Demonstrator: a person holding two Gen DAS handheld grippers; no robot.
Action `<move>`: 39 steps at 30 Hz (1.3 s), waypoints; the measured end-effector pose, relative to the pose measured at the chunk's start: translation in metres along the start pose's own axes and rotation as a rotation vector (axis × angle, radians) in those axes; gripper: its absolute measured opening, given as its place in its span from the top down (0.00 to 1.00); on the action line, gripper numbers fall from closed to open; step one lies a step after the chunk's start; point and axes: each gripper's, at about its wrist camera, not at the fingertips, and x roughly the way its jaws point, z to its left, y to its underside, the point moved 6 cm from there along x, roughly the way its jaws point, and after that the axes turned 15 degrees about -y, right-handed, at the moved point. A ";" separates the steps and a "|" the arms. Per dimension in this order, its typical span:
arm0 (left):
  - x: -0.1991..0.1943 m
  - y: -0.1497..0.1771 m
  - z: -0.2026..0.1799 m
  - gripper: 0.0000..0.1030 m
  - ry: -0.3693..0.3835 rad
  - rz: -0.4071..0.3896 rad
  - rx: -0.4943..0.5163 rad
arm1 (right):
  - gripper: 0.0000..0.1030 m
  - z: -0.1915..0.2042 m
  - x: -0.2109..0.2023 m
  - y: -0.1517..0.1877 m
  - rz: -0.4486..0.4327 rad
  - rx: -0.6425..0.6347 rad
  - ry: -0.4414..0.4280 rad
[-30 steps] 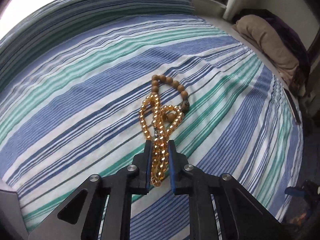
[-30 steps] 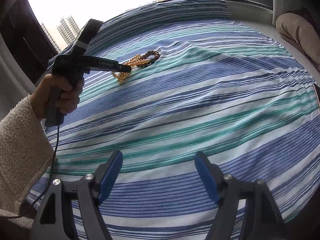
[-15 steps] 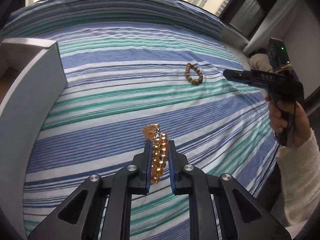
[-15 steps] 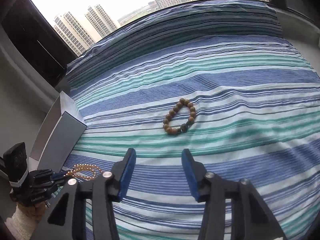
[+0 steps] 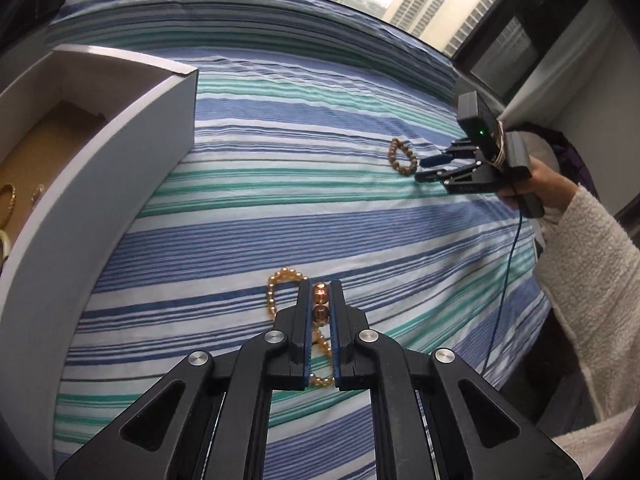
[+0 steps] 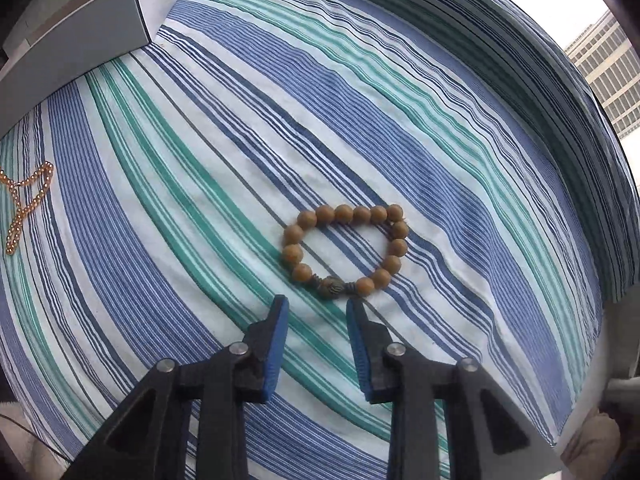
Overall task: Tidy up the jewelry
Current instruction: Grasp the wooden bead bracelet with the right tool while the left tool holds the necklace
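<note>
Left gripper (image 5: 319,292) at the bottom middle of its frame is pinching the amber bead necklace (image 5: 282,284) — a couple of beads sit squeezed between the blue pads, and a loop of it spills out to the left onto the striped bedsheet (image 5: 320,152). The grey box (image 5: 120,168) fills the left side of that view, open on top, with a few small jewelry pieces (image 5: 8,200) lying on its brown floor at the far left edge. Right gripper (image 6: 316,308), bottom middle of its own frame, has its fingers spread wide and pinches nothing — the wooden bead bracelet (image 6: 346,250) lies flat on the sheet just beyond the tips, its dark carved bead nearest them. The necklace also shows at the left edge there.
</note>
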 end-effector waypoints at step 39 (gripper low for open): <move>0.035 0.050 0.011 0.95 -0.095 0.056 -0.013 | 0.68 -0.013 -0.053 -0.002 -0.202 0.081 -0.171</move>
